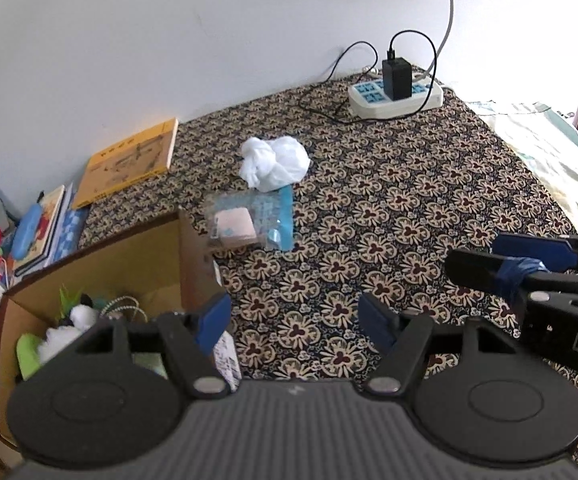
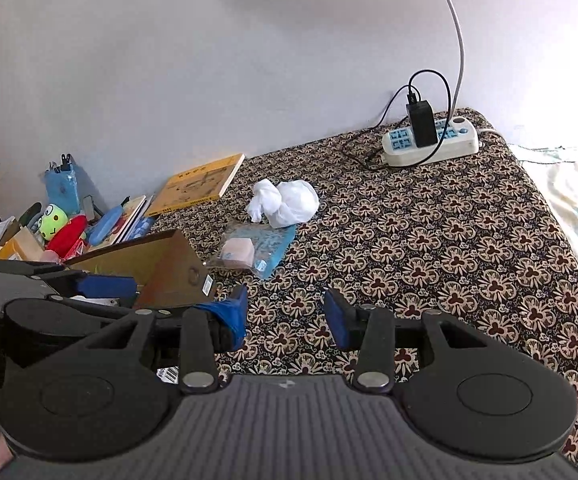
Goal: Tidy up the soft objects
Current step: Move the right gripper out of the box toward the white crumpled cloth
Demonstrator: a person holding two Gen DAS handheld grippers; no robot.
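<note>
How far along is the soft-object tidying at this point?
Done: plush items already sit in the cardboard box. In hand: nothing; the left gripper and right gripper are both open and empty. Left: the white cloth and the packet lie on the patterned surface.

Left hand-held gripper (image 1: 295,322) (jaws apart, empty) beside cardboard box (image 1: 137,248).

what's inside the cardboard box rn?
Inside the cardboard box, the left wrist view shows white plush, green pieces and a thin cord. The left gripper covers the box's near part.
</note>
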